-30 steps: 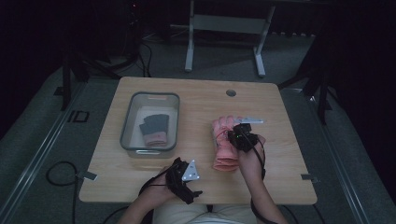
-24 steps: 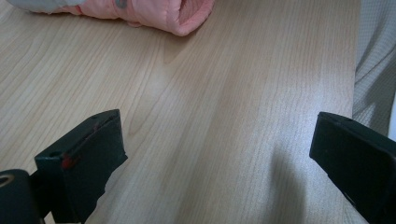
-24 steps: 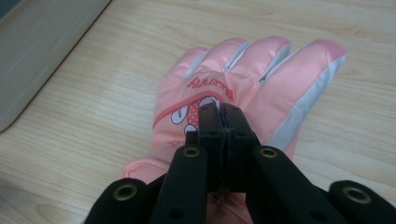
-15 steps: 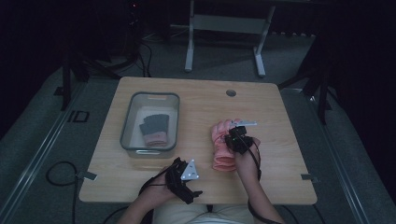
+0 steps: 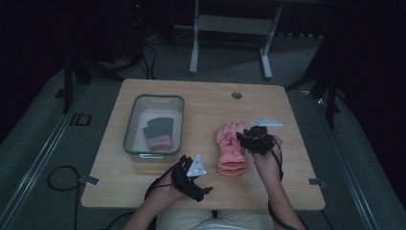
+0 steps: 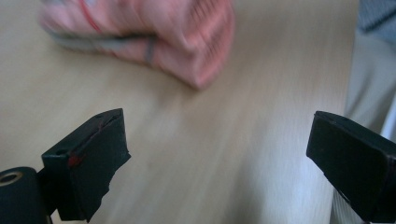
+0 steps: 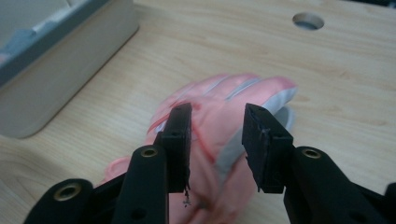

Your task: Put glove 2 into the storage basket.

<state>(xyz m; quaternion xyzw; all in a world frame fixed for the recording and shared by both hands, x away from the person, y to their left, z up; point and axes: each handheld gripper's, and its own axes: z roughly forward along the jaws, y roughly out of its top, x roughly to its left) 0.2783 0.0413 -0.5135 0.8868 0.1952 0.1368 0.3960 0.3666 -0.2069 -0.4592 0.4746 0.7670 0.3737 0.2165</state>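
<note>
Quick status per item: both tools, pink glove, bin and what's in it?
Left tool: open wide, empty, low over bare table near the glove's cuff.
Right tool: jaws partly open over the glove, no grip visible.
Pink glove: flat on the table, fingers pointing away from the person, outside the bin.
Bin: upright, uncovered.
Dark glove: lying inside the bin.

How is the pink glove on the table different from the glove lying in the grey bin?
The pink glove lies on the bare table, under the right gripper; the dark glove lies inside the grey bin. The pink glove is pink nearly all over, while the dark glove is dark grey with a pink cuff. The pink glove looks larger and puffier. Both lie flat, fingers pointing away from the person.
</note>
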